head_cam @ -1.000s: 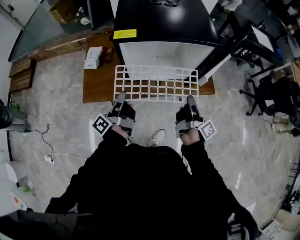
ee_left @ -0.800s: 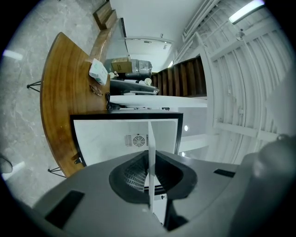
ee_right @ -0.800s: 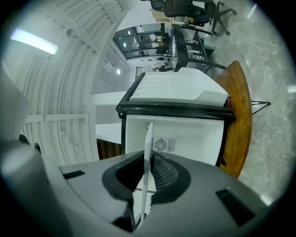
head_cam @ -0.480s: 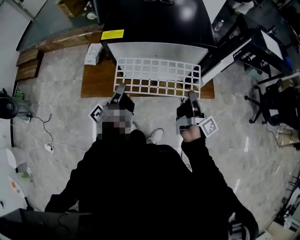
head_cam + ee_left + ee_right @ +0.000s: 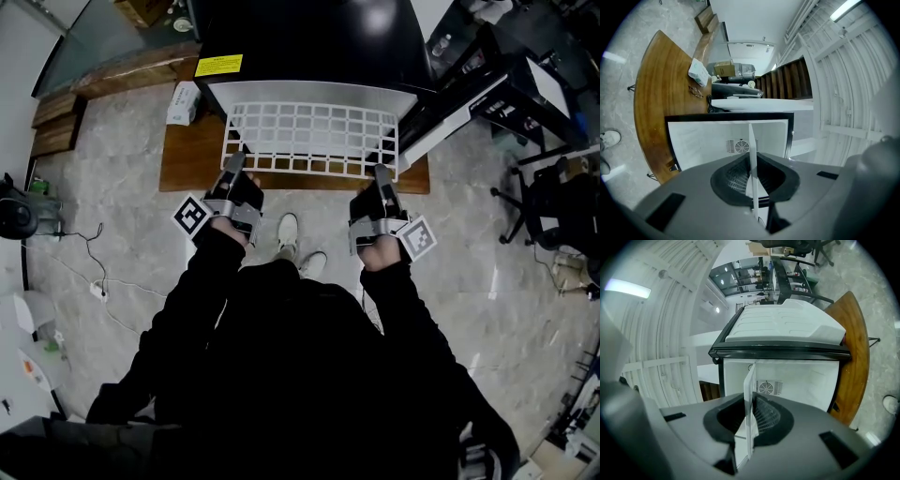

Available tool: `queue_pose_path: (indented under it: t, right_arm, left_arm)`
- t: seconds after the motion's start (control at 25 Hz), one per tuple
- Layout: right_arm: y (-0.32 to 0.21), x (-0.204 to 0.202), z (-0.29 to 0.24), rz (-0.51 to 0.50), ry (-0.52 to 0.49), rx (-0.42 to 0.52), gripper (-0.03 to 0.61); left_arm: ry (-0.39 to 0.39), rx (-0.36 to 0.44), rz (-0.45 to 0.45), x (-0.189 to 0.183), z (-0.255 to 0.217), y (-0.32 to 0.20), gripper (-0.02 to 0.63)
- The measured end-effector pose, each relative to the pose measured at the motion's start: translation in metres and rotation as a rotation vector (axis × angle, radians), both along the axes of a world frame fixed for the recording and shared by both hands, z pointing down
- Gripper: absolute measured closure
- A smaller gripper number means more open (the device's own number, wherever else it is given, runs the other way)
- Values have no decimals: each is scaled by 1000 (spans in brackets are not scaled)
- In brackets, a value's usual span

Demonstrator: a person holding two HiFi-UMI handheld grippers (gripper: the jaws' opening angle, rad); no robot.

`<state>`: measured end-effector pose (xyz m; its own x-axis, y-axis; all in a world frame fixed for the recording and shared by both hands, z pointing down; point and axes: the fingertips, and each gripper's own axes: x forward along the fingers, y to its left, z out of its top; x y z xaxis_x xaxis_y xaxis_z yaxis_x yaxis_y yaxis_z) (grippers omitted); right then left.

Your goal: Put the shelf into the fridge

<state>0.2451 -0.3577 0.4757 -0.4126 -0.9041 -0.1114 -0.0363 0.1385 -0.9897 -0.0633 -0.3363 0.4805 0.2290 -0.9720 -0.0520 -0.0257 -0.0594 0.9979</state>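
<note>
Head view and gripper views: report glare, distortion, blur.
Head view: glare spot on the fridge top, light streaks on the floor, edges bowed. Left gripper view: fisheye, black corners; the left gripper soft near the lens, the shelf edge crisp. Right gripper view: same fisheye; ceiling lamp blown out.

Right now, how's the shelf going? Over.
Left gripper and right gripper shut on shelf, near edge. Far edge at open fridge. Nothing seen in the way.
</note>
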Motion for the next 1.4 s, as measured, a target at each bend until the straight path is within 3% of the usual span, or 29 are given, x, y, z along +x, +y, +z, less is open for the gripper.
queue_pose_path:
  t: [0.52,1.4]
  right_arm:
    - [-6,0,2,36,-28,-51,548]
    - [-13,5,10,78,-33,-87,548]
  left_arm:
    - [-6,-46,-55,0,1,0,581]
    - [-24,-51,-41,2,-3,-3,583]
